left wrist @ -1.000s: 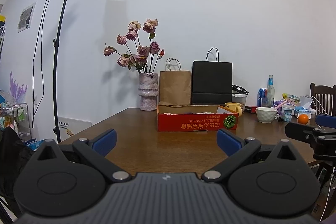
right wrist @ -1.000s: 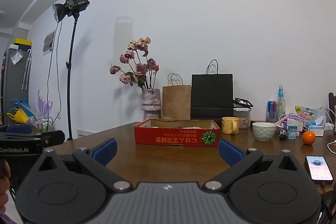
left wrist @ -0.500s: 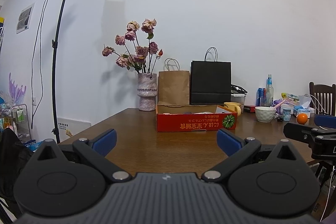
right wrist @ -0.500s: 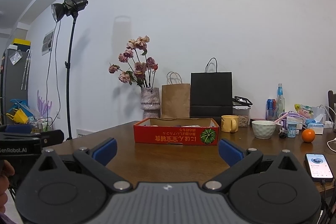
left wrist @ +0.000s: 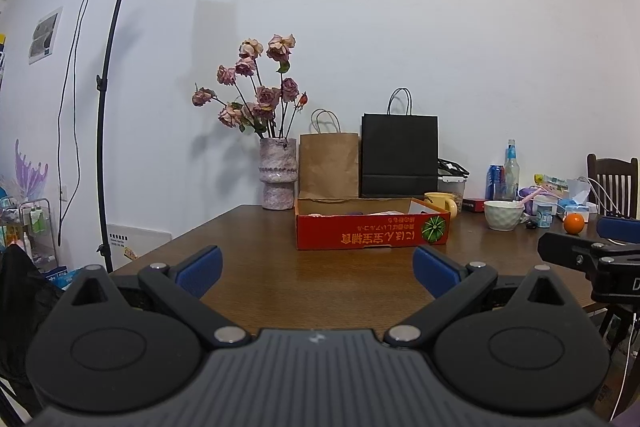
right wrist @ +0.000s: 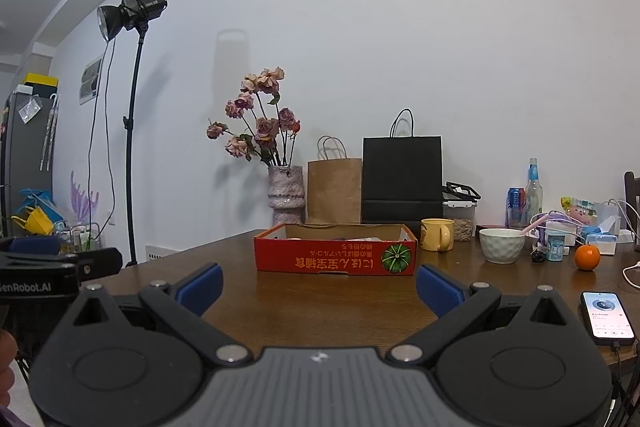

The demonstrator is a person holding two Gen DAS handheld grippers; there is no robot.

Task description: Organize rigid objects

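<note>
wooden table (left wrist: 280, 267) | red box (left wrist: 372, 233) centre | left tongs (left wrist: 316, 265) apart | right tongs (right wrist: 318, 287) apart

The black housing of the left tool (right wrist: 60, 259), seen at the edge of the right wrist view, carries white lettering "enRobot.AI", its first letter cut off. The red cardboard box (right wrist: 336, 259) on the brown wooden tabletop (right wrist: 320, 303) bears upside-down yellow Japanese characters beside a green pumpkin picture; they are too small to read with certainty.
</note>
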